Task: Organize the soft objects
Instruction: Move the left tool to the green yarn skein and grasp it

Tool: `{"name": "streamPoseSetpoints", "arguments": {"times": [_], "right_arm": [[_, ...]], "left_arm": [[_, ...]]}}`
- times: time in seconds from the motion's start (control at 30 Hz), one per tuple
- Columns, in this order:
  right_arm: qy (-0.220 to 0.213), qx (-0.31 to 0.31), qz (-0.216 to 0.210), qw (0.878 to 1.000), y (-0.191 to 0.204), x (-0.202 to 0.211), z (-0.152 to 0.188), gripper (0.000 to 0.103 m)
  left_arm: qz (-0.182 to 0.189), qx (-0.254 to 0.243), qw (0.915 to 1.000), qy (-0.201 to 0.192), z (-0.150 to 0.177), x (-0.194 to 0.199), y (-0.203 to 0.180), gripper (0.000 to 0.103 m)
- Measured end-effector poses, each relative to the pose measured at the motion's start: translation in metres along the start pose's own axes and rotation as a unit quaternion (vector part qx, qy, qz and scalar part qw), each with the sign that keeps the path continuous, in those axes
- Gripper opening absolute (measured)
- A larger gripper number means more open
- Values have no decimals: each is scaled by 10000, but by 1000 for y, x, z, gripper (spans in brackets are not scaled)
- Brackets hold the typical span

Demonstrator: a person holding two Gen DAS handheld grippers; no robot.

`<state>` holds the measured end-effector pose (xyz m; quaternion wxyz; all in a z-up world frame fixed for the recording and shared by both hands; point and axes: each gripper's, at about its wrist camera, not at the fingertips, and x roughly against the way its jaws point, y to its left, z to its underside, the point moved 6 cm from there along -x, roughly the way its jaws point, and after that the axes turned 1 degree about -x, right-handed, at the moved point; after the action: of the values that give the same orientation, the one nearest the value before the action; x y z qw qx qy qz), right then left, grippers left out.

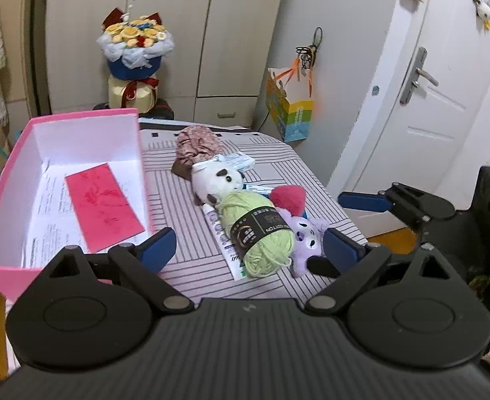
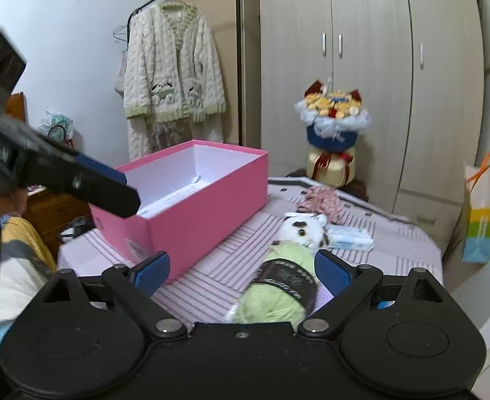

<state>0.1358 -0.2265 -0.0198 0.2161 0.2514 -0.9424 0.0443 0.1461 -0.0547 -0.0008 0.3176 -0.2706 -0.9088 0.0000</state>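
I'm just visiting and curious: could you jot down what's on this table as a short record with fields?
Surface: striped cloth
Container: pink box, open, papers and a red card inside
Soft items: green yarn, panda plush, purple plush, floral fabric
Left gripper: open, holding nothing
Right gripper: open, over the yarn, not gripping

The left wrist camera sits just behind the left gripper (image 1: 250, 246) and looks forward and down over the near edge of the table (image 1: 191, 196), toward the wardrobe (image 1: 165, 33) and the white door (image 1: 445, 83). It is close to the pink box (image 1: 61, 126) at the table's left edge. The right wrist camera looks the same way from behind the right gripper (image 2: 241, 266), more from the right and near the green yarn (image 2: 278, 286). Both views share the table, the pink box, the green yarn, the panda toy (image 1: 215, 183) and the bouquet (image 1: 133, 50). Each view also catches part of the other gripper.
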Motion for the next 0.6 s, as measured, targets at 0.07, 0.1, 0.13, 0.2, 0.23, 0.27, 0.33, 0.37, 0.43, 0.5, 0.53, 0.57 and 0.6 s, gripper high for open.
{"name": "streamPoseSetpoints", "arguments": {"times": [0.07,0.1,0.13,0.2,0.23,0.27,0.33,0.37,0.43,0.5,0.53,0.57,0.6], "right_arm": [[-46,111,88,9999,-1,-7,10,96],[-26,152,132,9998,-1,-11,15,96],[-51,201,197,9996,-2,-14,18,96],[-167,190,280,9993,-5,-19,25,96],[-181,74,286,9994,-8,-23,27,96],[-193,-42,324,9993,-10,-27,29,96],[-299,-153,416,9986,-13,-33,33,96],[-316,-179,464,9983,-13,-37,36,96],[-314,-239,497,9980,-14,-44,41,96],[-335,-276,532,9976,-14,-50,45,96],[-333,-303,557,9974,-14,-53,47,96],[-312,-319,576,9973,-15,-56,49,95],[-303,-346,575,9973,-15,-59,50,95]], "left_arm": [[-31,-56,10000,-19,3,-10,-7,95],[-57,-87,9999,-56,4,-14,-10,95],[-85,-132,9998,-105,5,-18,-12,95],[-137,-204,9995,-200,7,-26,-17,95],[-114,-182,9995,-223,9,-31,-18,95],[-109,-161,9995,-232,9,-36,-19,95],[-152,-127,9995,-263,11,-46,-20,95],[-136,-103,9994,-285,12,-51,-20,95],[-138,26,9995,-288,14,-61,-19,95],[-102,194,9995,-227,16,-70,-16,95],[-68,273,9994,-202,17,-74,-15,94],[-61,339,9992,-193,19,-78,-14,94],[-70,355,9992,-189,20,-82,-14,93]]}}
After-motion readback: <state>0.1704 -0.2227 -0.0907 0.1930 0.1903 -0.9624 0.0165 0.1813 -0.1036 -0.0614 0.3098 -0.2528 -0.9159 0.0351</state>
